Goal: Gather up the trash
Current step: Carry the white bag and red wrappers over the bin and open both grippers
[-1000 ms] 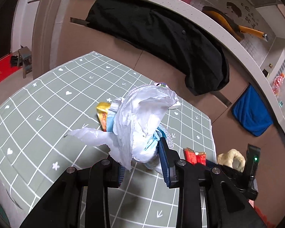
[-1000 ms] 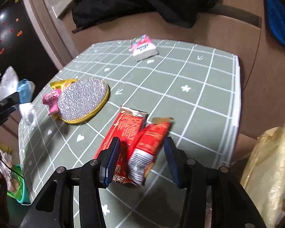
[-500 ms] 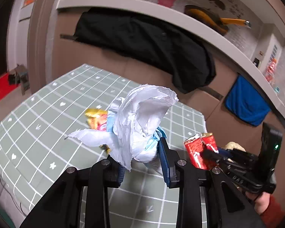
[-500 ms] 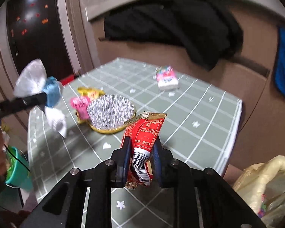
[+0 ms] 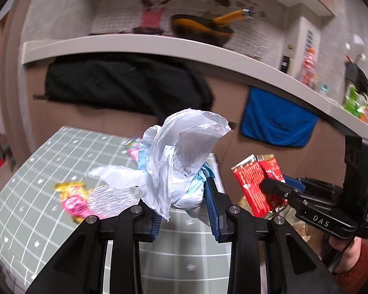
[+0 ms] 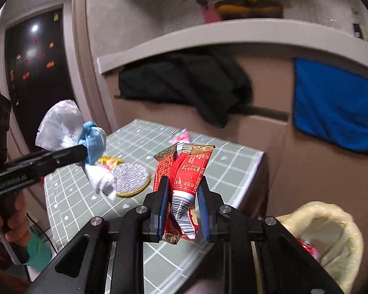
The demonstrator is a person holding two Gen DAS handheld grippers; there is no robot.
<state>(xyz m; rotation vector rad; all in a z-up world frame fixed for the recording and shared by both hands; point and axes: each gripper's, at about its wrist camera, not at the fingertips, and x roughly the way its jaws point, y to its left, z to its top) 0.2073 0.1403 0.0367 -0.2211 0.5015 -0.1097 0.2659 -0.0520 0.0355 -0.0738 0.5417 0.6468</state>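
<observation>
My left gripper (image 5: 184, 204) is shut on a crumpled wad of white and blue paper (image 5: 181, 161), held above the green checked table (image 5: 36, 171). It also shows in the right wrist view (image 6: 83, 154) at the left. My right gripper (image 6: 182, 208) is shut on two red snack wrappers (image 6: 186, 171), lifted above the table's right edge; they also show in the left wrist view (image 5: 255, 186). A bin lined with a yellowish bag (image 6: 331, 240) stands on the floor at the lower right. A silver foil disc (image 6: 131, 178), a yellow and pink wrapper (image 5: 73, 196) and a pink packet (image 6: 181, 134) lie on the table.
A black jacket (image 6: 184, 83) and a blue towel (image 6: 336, 107) hang on the brown wall behind the table under a white ledge (image 6: 208, 36). A green object (image 6: 36, 252) is on the floor at the left.
My right gripper closed on the red wrappers and lifted them off the table toward the right. My left gripper rose and tilted up with the paper wad.
</observation>
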